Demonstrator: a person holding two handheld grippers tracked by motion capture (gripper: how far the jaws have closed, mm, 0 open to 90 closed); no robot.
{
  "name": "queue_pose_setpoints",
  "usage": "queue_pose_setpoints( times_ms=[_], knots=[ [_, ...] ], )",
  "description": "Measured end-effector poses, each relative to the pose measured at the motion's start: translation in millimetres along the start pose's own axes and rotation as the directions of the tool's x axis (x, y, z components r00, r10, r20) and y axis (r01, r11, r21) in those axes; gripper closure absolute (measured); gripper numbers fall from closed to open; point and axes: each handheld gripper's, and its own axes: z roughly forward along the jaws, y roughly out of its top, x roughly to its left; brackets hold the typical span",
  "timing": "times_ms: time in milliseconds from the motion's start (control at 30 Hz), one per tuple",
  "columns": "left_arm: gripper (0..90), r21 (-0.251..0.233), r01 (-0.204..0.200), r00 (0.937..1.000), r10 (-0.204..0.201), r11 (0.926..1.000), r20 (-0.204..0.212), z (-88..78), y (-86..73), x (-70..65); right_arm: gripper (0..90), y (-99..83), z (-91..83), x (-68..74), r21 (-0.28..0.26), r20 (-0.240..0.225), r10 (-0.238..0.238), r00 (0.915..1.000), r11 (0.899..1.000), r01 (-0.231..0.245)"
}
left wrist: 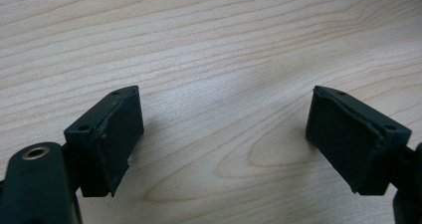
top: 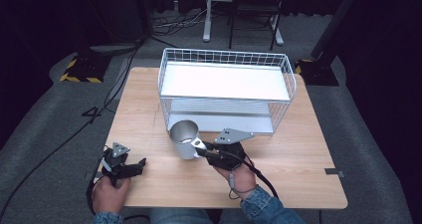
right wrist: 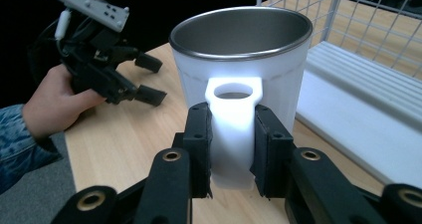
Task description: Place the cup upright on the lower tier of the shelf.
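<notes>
Carrying the metal cup by its handle toward the wire rack

Pinching the flat handle [right wrist: 233, 129] of the metal cup [top: 185, 138], the right tongs [top: 203, 148] sit at lower centre of the high view, just in front of the white wire rack [top: 226, 87]. The cup appears lifted off the worktop [top: 298, 154], tilted a little, its open mouth facing up and toward the rack. In the right gripper view the handle fills the gap between the two black pads, one pad flat against each of its sides, with the cup body standing above them in the middle of the frame.

To do this step well, I judge the grip should stay firm and square, since a cup hung from a thin handle will want to swing or twist between the pads. Keeping the rim level while moving up the frame should stop it from clipping the rack's front wire. The lower shelf opening looks low, so the upper shelf, or a careful flat entry, seems the safer route.

The left tongs [top: 130, 168] rest at lower left of the high view, spread wide over bare wood with nothing between them, well apart from the cup
</notes>
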Motion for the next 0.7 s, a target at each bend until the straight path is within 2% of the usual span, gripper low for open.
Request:
queue_pose_setpoints(
  times_ms=[200,233,433,467,700],
  knots=[
    [15.3,0.0,0.003,1.0,-0.003,1.0,0.0,0.0,0.0,-0.1,72.1,6.0,6.0,-7.5,-0.015,0.025,0.012,0.9996,1.0,-0.012],
    [15.4,0.0,0.003,1.0,-0.003,1.0,0.001,0.0,0.0,-0.1,72.1,8.9,9.6,-12.1,-0.022,0.042,0.015,0.999,1.0,-0.014],
    [15.4,0.0,0.001,1.0,-0.001,1.0,0.0,0.0,0.0,0.0,72.1,13.7,16.4,-24.6,-0.043,0.068,0.043,0.9967,0.998,-0.04],
    [15.4,0.0,0.002,1.0,-0.002,1.0,0.0,0.0,0.0,-0.1,72.1,16.3,19.8,-31.0,-0.049,0.084,0.052,0.9951,0.998,-0.048],
    [15.4,0.0,0.001,1.0,-0.001,1.0,0.0,0.0,0.0,0.0,72.1,23.8,28.0,-44.9,-0.078,0.132,0.068,0.9888,0.995,-0.058]
  ],
)
